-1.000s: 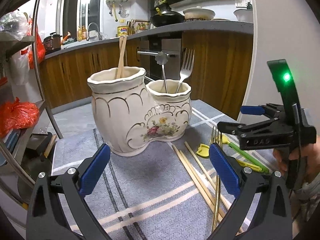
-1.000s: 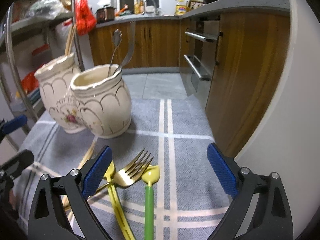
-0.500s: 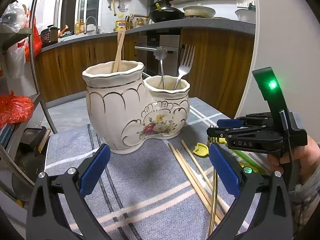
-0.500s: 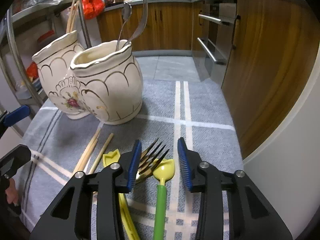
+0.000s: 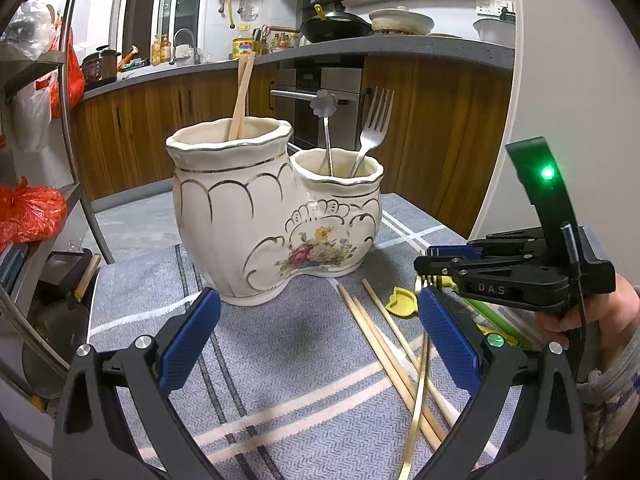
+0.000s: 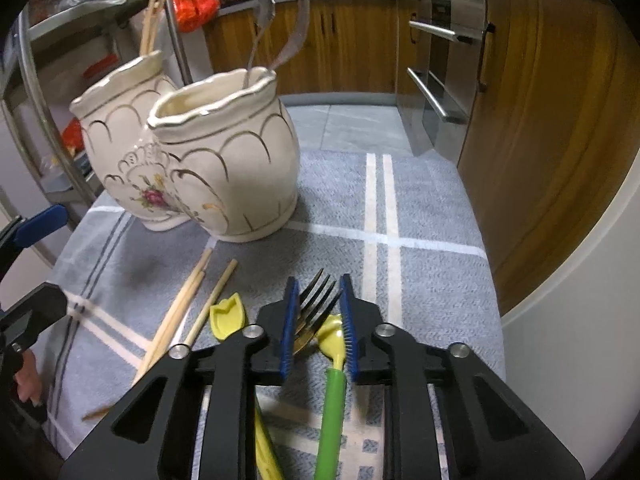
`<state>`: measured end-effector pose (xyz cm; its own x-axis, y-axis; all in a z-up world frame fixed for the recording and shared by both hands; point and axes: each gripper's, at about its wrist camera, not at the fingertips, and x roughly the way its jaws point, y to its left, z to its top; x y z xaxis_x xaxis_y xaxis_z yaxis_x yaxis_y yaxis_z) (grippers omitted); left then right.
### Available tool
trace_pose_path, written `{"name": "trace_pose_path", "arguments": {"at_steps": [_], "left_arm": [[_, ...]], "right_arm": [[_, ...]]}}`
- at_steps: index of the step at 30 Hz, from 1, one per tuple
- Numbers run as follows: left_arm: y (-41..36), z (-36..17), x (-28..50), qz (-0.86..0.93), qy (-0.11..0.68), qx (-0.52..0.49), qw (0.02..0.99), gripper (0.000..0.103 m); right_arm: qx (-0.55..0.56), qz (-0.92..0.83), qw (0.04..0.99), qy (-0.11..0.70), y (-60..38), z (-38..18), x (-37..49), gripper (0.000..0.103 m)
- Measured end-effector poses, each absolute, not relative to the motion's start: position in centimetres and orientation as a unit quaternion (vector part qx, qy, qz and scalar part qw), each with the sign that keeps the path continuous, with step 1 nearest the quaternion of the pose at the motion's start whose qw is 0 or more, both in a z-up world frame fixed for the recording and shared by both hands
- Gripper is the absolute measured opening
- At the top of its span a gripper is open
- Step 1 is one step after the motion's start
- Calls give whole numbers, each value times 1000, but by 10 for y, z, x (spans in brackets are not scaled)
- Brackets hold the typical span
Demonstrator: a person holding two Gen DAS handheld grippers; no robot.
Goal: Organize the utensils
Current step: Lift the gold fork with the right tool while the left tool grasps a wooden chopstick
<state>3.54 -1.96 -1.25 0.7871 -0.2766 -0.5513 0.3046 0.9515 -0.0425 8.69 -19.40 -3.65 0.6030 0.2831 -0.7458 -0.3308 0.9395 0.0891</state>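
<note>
Utensils lie loose: gold fork [image 6: 316, 312] and green-handled spoon [image 6: 332, 344] sit between the right gripper's [image 6: 319, 322] closing jaws; left gripper [image 5: 316, 340] hovers spread.

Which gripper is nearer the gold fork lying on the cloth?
Right. The right gripper has its closing jaws around the gold fork head. The left gripper hangs open above the cloth, facing the ceramic holder, with the fork's handle beside its right finger.

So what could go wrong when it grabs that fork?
The right gripper is closing with both the gold fork and the green spoon between its jaws, so it might lift both or pinch neither firmly. The fork's handle lies across the chopsticks and could drag them along. Lifted carelessly, the fork could bump the holder.
</note>
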Motion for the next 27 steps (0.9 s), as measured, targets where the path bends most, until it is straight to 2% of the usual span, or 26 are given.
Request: {"name": "trace_pose_path", "arguments": {"at_steps": [2, 7, 13, 20, 27], "left_arm": [[-17, -13, 37, -151, 291, 20, 945, 97], [-15, -15, 38, -133, 302, 26, 944, 97], [-12, -3, 34, -126, 301, 16, 945, 97], [-21, -7, 21, -129, 318, 43, 938, 97], [-36, -20, 14, -135, 343, 66, 927, 84]], "right_arm": [[-25, 177, 897, 404, -194, -34, 83, 11], [0, 204, 908, 365, -202, -20, 71, 9], [45, 227, 933, 276, -221, 16, 48, 4], [65, 190, 961, 190, -241, 45, 26, 2], [89, 154, 975, 133, -262, 62, 9, 3]]}}
